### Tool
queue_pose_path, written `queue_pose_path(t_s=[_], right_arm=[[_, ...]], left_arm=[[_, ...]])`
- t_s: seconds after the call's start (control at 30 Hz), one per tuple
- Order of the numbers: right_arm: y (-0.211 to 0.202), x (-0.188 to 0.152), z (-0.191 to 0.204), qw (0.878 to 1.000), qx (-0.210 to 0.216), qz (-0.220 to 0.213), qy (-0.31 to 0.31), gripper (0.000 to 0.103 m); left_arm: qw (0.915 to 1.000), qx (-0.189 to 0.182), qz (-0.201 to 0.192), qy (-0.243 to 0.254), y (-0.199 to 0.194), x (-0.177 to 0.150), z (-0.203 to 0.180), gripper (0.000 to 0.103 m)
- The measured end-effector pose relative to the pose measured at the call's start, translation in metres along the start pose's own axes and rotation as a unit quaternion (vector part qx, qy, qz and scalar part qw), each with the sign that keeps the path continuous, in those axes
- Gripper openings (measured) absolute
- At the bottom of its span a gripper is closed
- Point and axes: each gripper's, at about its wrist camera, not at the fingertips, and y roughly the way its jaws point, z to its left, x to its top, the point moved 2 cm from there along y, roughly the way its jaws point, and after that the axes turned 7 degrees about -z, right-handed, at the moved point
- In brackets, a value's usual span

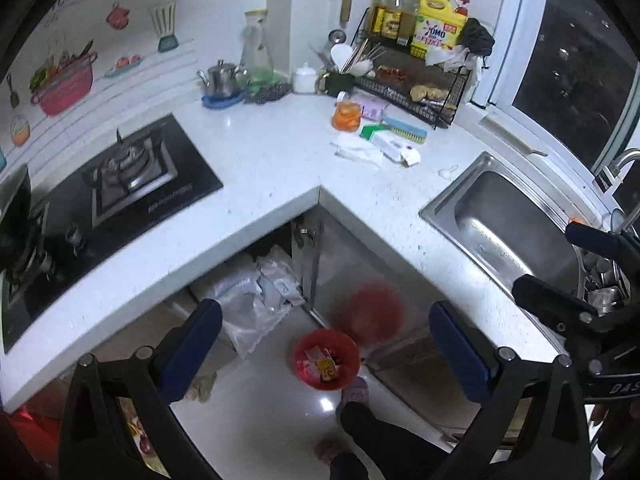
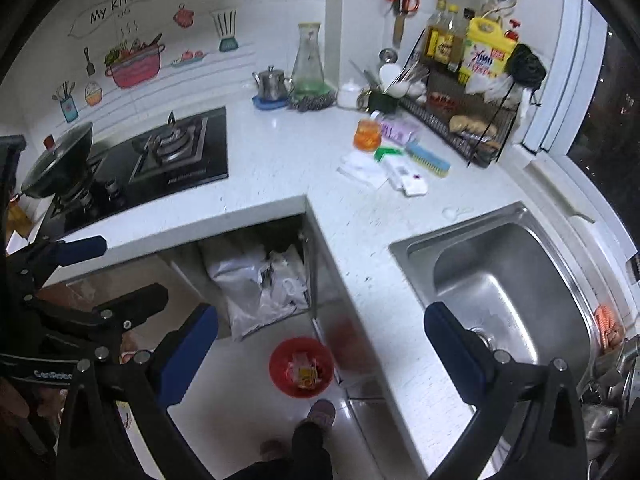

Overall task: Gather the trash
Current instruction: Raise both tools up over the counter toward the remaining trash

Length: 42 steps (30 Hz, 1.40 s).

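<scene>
Looked like they'd barely got going: the red bin (image 1: pixel 326 358) on the floor held a few wrappers, crumpled white paper (image 1: pixel 358 151) sat on the tabletop (image 1: pixel 272 152), and the left gripper (image 1: pixel 326 350) and right gripper (image 2: pixel 320 354) hung wide open, empty.

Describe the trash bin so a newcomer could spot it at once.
Start at the white L-shaped counter and find its inner corner, between the stove and the sink. Look down to the tiled floor just below. The bin is a small round red bucket with wrappers inside, the only red thing there, beside grey plastic bags under the counter.
</scene>
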Motion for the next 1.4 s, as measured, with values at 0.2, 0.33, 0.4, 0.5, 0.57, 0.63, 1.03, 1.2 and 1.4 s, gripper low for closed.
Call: queue_pose_path(t_s=[0.2,0.33,0.4,0.5,0.57,0.63,1.03,1.2,1.4], right_arm=[[0.001,0.018,-0.018,0.999,0.011,-0.009,0.03,0.103],[0.017,0.032,-0.033,0.999,0.002,-0.012,0.037,0.103],[0.026,0.039,-0.045,0.999,-0.008,-0.01,0.044,0.103],[0.044,0.053,-0.06,0.998,-0.01,-0.002,0.055,0.103],[0.053,0.061,-0.072,0.998,-0.005,0.003,0.065,0.103],[0.065,0.073,-0.086,0.997,-0.003,0.008,0.076,0.103],[0.152,0.121,-0.143,0.996,0.008,0.046,0.077,0.103],[0.205,0.127,-0.155,0.995,0.009,0.084,0.051,0.103],[0.272,0.124,-0.161,0.989,0.036,0.144,0.026,0.103]], left_arm=[[0.9999,-0.015,-0.003,-0.008,0.022,0.028,-0.006,0.103],[0.9999,-0.014,-0.006,0.004,0.041,0.056,-0.014,0.103],[0.9997,-0.014,-0.009,0.017,0.054,0.074,-0.019,0.103],[0.9994,-0.013,-0.007,0.031,0.074,0.098,-0.028,0.103],[0.9994,-0.014,-0.002,0.032,0.089,0.115,-0.034,0.103],[0.9993,-0.015,0.0,0.033,0.103,0.132,-0.04,0.103],[0.9982,0.0,0.047,0.037,0.21,0.191,-0.053,0.103],[0.9963,0.011,0.082,0.021,0.262,0.194,-0.046,0.103],[0.9919,0.027,0.123,0.014,0.32,0.187,-0.037,0.103]])
